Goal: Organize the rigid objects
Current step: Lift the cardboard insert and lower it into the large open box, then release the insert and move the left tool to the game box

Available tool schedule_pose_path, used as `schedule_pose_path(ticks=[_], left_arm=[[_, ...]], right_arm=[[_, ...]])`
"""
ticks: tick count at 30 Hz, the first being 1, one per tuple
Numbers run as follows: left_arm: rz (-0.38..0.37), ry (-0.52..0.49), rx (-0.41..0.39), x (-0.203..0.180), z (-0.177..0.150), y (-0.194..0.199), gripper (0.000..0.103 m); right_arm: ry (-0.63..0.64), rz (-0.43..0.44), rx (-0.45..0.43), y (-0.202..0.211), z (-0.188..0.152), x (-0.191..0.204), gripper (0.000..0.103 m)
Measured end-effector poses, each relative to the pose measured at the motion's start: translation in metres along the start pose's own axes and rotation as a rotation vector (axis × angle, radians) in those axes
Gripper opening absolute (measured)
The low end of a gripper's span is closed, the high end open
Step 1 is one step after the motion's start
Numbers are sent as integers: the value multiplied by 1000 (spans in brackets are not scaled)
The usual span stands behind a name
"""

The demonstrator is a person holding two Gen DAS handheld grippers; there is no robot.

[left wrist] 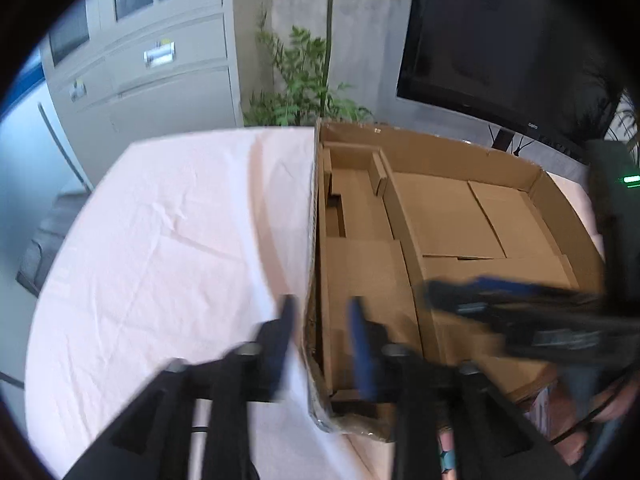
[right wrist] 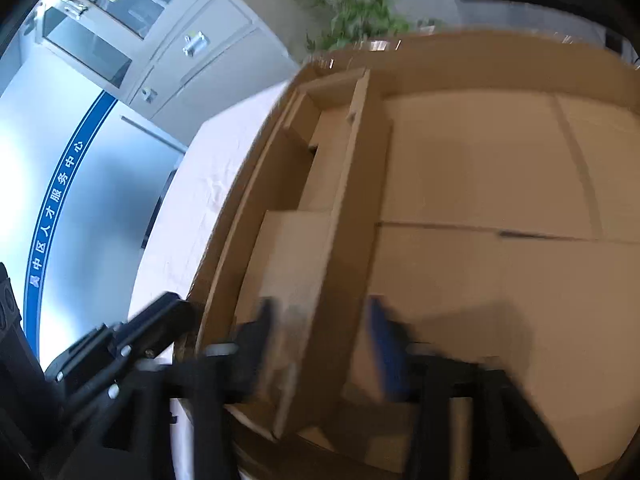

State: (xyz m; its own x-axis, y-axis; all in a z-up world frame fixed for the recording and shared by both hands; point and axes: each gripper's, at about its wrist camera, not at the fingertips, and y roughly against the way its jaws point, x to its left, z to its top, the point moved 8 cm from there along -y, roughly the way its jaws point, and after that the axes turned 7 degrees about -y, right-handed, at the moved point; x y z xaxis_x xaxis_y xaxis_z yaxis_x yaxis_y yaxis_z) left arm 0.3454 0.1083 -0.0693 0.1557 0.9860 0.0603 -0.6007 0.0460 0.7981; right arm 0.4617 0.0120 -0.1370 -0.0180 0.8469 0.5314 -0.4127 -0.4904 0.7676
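An open brown cardboard box point(left wrist: 436, 152) with inner dividers stands on a table with a white cloth point(left wrist: 168, 240). My left gripper point(left wrist: 322, 316) is open and empty, its fingers straddling the box's left wall near the front corner. My right gripper point(left wrist: 444, 296) reaches in from the right over the box. In the right wrist view the right gripper point(right wrist: 324, 320) is open and empty, its fingers either side of an inner divider point(right wrist: 344, 216) of the box point(right wrist: 480, 64). The left gripper's body point(right wrist: 120, 344) shows at lower left. Both views are motion-blurred.
A grey cabinet point(left wrist: 152, 64) and a green plant point(left wrist: 304, 76) stand behind the table. A black monitor point(left wrist: 500, 40) is at the back right. A wall with a blue stripe and lettering point(right wrist: 56, 208) shows in the right wrist view.
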Motion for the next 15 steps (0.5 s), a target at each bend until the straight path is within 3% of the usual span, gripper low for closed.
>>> schedule_pose_path(ticks=[2,4,6,8,10,11,12,13,14,15], left_arm=[[60,-32,-41,2,1,6,80],[99,-74,-57,2,2,4,81],[95,-98,-4,2,-1,-12,81],[83,-76,55,6,-5,-33,80],[25,-35,111,9,-11,-53,56],[-55,20,119,9,-11,-59,28],[-104,55,128,8,-11,-61,17],[-98,72,138,10,-10,-64,13],[-92,79,107,10,-3,-62,10],[-87,75,107,9,2,-63,10]], right_arm=[[32,-24,-100,38,3,-9,92],[64,-59,-176,80,4,-27,92],[97,-134,-258,132,7,-63,92],[106,-282,-315,175,13,-116,92],[48,-421,-280,196,18,-179,92],[-11,-480,-214,196,18,-216,84],[-55,-507,-149,190,16,-243,62],[-92,-491,-84,180,12,-263,49],[-124,-443,1,162,5,-279,24],[-121,-412,21,155,2,-282,12]])
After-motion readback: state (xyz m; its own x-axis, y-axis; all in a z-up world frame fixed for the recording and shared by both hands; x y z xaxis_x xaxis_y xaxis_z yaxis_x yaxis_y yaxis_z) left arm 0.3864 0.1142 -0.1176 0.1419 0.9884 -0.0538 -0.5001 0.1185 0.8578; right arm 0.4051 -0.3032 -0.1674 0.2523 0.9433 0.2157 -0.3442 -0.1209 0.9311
